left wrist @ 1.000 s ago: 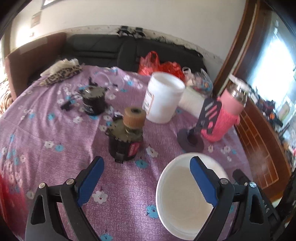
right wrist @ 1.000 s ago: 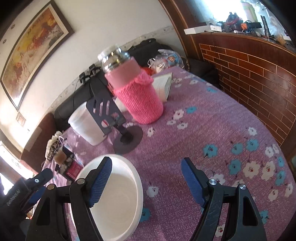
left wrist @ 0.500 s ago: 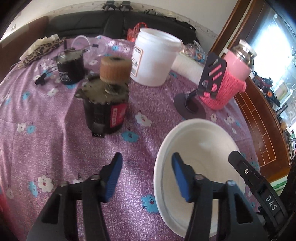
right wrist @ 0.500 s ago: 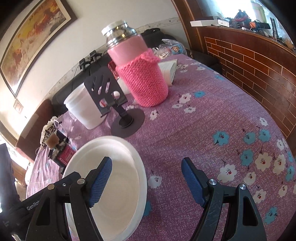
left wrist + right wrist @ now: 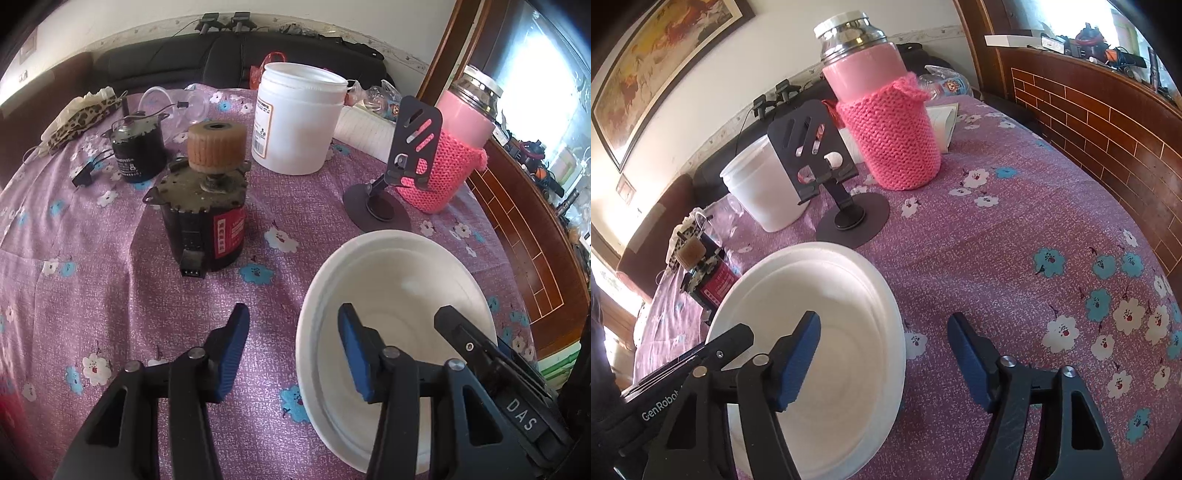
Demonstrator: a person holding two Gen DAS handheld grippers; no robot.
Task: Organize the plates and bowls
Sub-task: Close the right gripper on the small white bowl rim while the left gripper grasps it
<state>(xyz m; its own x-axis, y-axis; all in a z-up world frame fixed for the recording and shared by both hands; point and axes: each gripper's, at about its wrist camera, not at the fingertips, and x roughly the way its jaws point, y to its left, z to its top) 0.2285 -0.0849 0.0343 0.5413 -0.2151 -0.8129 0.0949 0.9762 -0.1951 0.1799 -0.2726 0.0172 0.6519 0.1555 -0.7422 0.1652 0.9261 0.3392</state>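
A white bowl (image 5: 399, 295) sits on the purple flowered tablecloth (image 5: 110, 295); it also shows in the right wrist view (image 5: 842, 306). My left gripper (image 5: 291, 350) is open and straddles the bowl's left rim, one finger inside and one outside. My right gripper (image 5: 884, 363) is open and straddles the bowl's right rim, its left finger over the bowl's inside. Neither pair of fingers touches the rim as far as I can see.
Behind the bowl stand a black phone stand (image 5: 402, 162), a pink knit-covered jar (image 5: 454, 147), a white plastic tub (image 5: 295, 118) and two motors (image 5: 207, 206) (image 5: 136, 151). A brick-patterned wooden ledge (image 5: 1108, 122) borders the table's right side.
Both grippers have moved in over the bowl and narrowed. The left gripper has come closer and lower, its fingers now either side of the left rim.
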